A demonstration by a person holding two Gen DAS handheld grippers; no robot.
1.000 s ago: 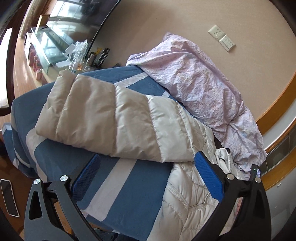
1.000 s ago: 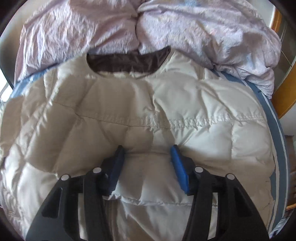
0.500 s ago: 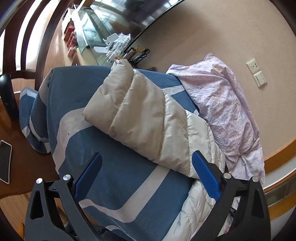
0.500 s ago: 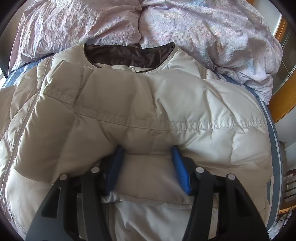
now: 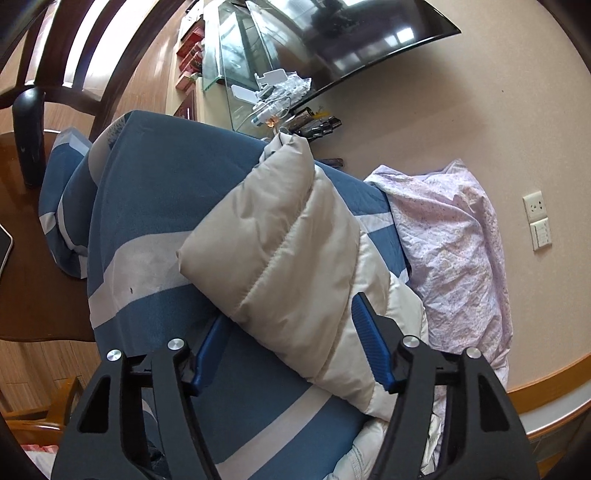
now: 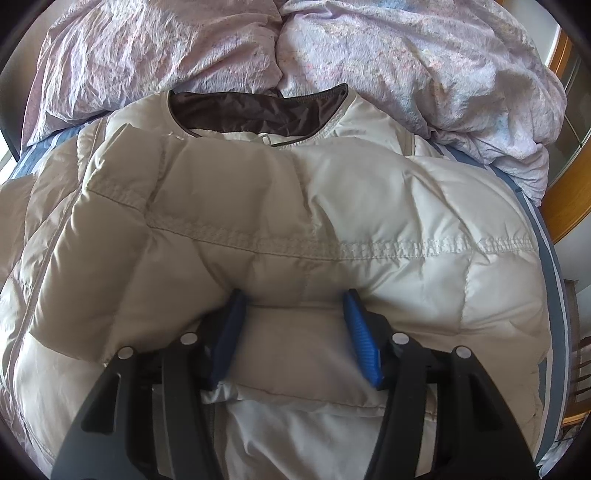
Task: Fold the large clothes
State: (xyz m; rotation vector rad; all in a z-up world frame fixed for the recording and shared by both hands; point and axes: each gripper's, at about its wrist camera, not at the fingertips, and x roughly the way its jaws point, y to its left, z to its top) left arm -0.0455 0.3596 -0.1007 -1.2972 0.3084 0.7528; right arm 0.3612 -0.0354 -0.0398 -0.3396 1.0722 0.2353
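Observation:
A beige puffer jacket (image 6: 369, 221) lies on the bed, its brown-lined collar (image 6: 258, 107) at the far side. My right gripper (image 6: 293, 299) is shut on a thick fold at the jacket's near edge, and both blue pads sink into the padding. In the left wrist view the jacket's sleeve (image 5: 280, 236) runs out over the blue sheet. My left gripper (image 5: 288, 314) is closing around that sleeve, which lies between the jaws with a pad touching each side.
A crumpled lilac duvet (image 6: 406, 62) (image 5: 454, 240) fills the far side of the bed by the wall. A blue sheet with pale stripes (image 5: 155, 206) covers the bed. A dark wooden table (image 5: 29, 280) with a black bottle (image 5: 29, 136) stands at left; a TV (image 5: 354, 33) hangs beyond.
My left gripper rolled, came in over the sleeve and narrowed its jaws from wide open to around it. In the right view the jacket's left side bunched up higher; the right gripper kept still.

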